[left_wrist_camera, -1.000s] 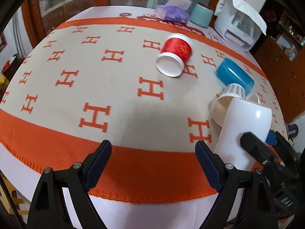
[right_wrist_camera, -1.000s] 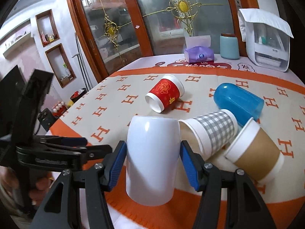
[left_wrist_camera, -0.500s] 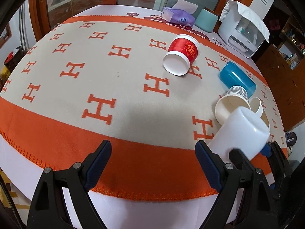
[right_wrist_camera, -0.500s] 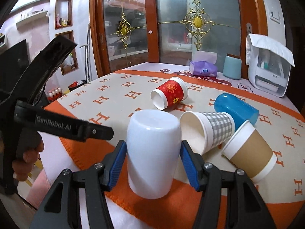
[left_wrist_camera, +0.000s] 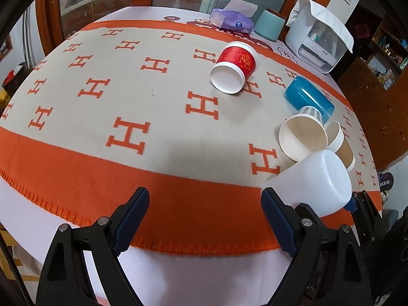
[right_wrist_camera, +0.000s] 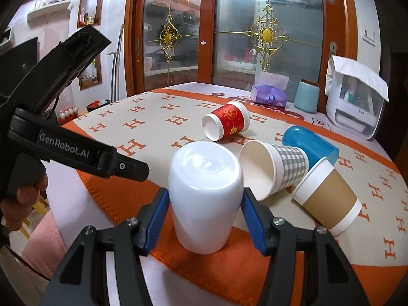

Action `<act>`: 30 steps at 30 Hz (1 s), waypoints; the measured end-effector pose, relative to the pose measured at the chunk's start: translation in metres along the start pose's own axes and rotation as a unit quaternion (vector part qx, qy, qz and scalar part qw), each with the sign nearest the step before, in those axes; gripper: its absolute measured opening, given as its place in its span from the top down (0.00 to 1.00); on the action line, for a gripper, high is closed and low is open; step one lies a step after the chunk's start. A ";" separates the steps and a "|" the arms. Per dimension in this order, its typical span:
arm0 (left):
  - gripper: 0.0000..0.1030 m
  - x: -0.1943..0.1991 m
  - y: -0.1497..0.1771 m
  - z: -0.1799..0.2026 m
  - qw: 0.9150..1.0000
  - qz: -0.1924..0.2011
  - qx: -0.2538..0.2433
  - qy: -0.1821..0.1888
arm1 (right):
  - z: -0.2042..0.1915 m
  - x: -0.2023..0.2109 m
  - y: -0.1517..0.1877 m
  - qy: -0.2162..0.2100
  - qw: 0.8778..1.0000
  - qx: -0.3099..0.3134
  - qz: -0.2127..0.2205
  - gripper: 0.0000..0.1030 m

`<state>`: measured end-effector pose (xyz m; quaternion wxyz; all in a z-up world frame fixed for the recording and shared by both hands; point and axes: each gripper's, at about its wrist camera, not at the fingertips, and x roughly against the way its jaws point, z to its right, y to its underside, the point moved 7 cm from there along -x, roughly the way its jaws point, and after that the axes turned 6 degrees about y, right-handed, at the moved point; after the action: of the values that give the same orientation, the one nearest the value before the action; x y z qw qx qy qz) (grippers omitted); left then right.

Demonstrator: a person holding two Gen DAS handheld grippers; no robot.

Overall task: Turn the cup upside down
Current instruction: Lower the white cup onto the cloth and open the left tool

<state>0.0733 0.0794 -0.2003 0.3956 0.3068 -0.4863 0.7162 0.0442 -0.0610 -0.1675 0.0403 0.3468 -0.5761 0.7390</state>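
A white plastic cup (right_wrist_camera: 205,196) stands upside down, closed base up, near the front edge of the orange and beige cloth. My right gripper (right_wrist_camera: 206,211) is shut on the white cup, its blue pads against both sides. The cup also shows at the right of the left wrist view (left_wrist_camera: 318,181). My left gripper (left_wrist_camera: 205,219) is open and empty, hovering over the cloth's front edge to the left of the cup. The left gripper's body also shows in the right wrist view (right_wrist_camera: 76,150).
Lying on their sides behind the white cup: a red paper cup (right_wrist_camera: 225,123), a grey checked paper cup (right_wrist_camera: 278,165), a brown sleeved cup (right_wrist_camera: 329,199) and a blue plastic cup (right_wrist_camera: 309,144). At the back stand a tissue pack (right_wrist_camera: 269,94), a teal jar (right_wrist_camera: 307,97) and a white appliance (right_wrist_camera: 357,107).
The right gripper has tilted the white cup so its closed base now faces up and brought it lower toward the cloth. The left gripper has stayed open, shifting only slightly.
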 end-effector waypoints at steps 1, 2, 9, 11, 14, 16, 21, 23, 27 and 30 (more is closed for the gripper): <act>0.15 0.000 0.001 0.000 1.000 -0.002 0.000 0.000 | 0.000 0.001 0.000 0.002 1.000 0.002 0.000 0.44; 0.15 0.000 0.002 0.000 1.000 -0.004 0.001 0.000 | -0.001 0.001 0.000 0.003 1.000 0.004 0.000 0.44; 0.09 0.000 0.008 -0.002 1.000 -0.015 0.001 -0.005 | 0.003 0.008 -0.003 -0.002 1.000 -0.019 -0.001 0.30; 0.09 0.001 0.009 -0.001 1.000 -0.015 0.000 -0.004 | 0.004 0.011 -0.004 -0.005 1.000 -0.024 0.000 0.29; 0.09 0.003 0.011 0.000 1.000 -0.015 -0.004 -0.013 | 0.005 0.016 -0.005 -0.007 0.999 -0.034 0.001 0.29; 0.09 0.004 0.012 0.000 1.000 -0.016 -0.005 -0.018 | 0.006 0.021 -0.006 -0.014 0.999 -0.044 -0.001 0.29; 0.09 0.010 0.015 0.001 1.000 -0.012 -0.008 -0.023 | 0.010 0.030 -0.004 -0.023 0.997 -0.066 -0.022 0.29; 0.07 0.014 0.015 0.003 1.000 -0.008 -0.012 -0.023 | 0.013 0.034 -0.005 -0.015 0.997 -0.075 -0.031 0.29; 0.03 0.025 0.017 0.010 0.999 0.004 -0.024 -0.025 | 0.019 0.047 -0.008 -0.014 0.995 -0.096 -0.037 0.29; 0.01 0.034 0.017 0.016 0.999 0.011 -0.033 -0.023 | 0.026 0.053 -0.012 -0.024 0.990 -0.125 -0.053 0.29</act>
<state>0.0422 0.0698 -0.1746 0.3864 0.3052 -0.5217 0.6967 0.0219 -0.0976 -0.1261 0.1087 0.3871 -0.6452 0.6497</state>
